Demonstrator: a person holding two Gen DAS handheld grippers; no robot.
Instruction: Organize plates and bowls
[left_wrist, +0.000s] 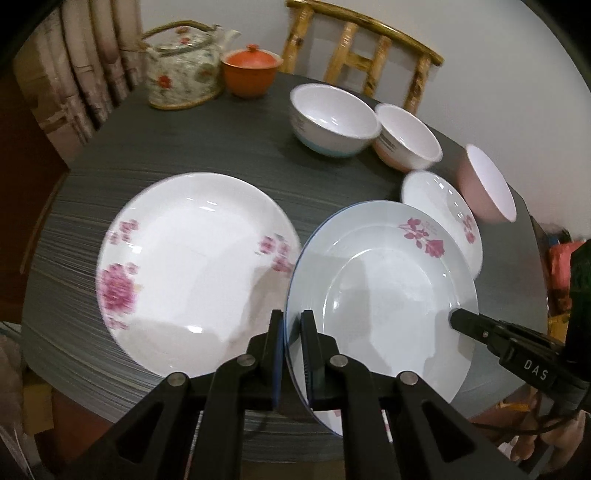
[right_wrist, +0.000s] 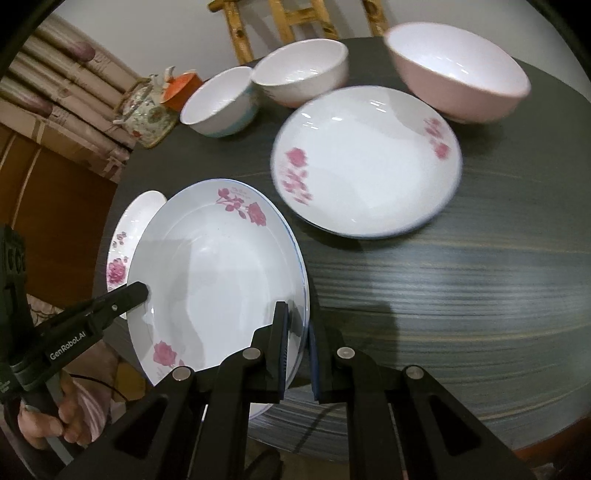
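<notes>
A pale blue-white plate (left_wrist: 384, 280) (right_wrist: 214, 273) with pink roses is held above the dark round table (left_wrist: 221, 147). My left gripper (left_wrist: 291, 325) is shut on its left rim and my right gripper (right_wrist: 297, 328) is shut on the opposite rim. Each gripper also shows in the other's view, at the plate's far edge. Beside the held plate on the left lies a large white plate (left_wrist: 192, 266) with pink flowers, partly hidden in the right wrist view. A smaller flowered plate (right_wrist: 365, 162) lies beyond it. Three bowls stand behind: blue-based (left_wrist: 332, 118), white (left_wrist: 406, 136), pink (left_wrist: 484, 181).
A flowered teapot (left_wrist: 181, 66) and an orange lidded cup (left_wrist: 251, 70) stand at the table's back left. A bamboo chair (left_wrist: 362, 40) is behind the table. A hand (right_wrist: 59, 417) grips the left tool's handle at the near table edge.
</notes>
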